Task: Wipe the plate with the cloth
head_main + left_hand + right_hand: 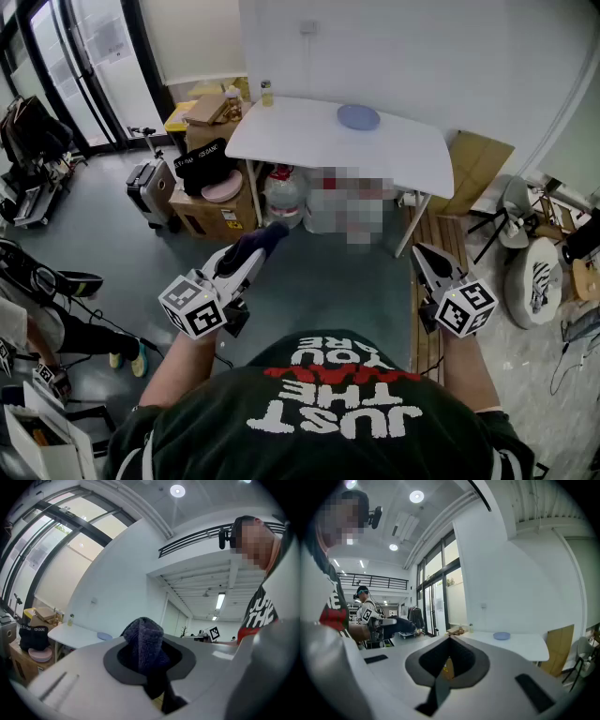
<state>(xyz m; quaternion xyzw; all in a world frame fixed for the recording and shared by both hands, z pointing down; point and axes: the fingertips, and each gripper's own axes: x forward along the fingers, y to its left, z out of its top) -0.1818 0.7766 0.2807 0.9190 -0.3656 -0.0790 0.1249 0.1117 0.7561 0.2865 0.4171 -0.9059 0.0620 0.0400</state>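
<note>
Jaws of the left gripper are clamped on the dark cloth, a tuft poking past their tips. The blue plate lies toward the white counter's far edge, apparently bare. Both grippers hang well short of the counter; the right gripper has its jaws together, empty. Wiping has not begun: the cloth must first reach the counter and settle on the plate.

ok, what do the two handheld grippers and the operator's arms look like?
Both are white tapered shells: left gripper, right gripper, each claw lined dark grey. Each carries a white cube with black square markers: left cube, right cube. The person wears a short-sleeved dark T-shirt with white and red lettering.
</note>
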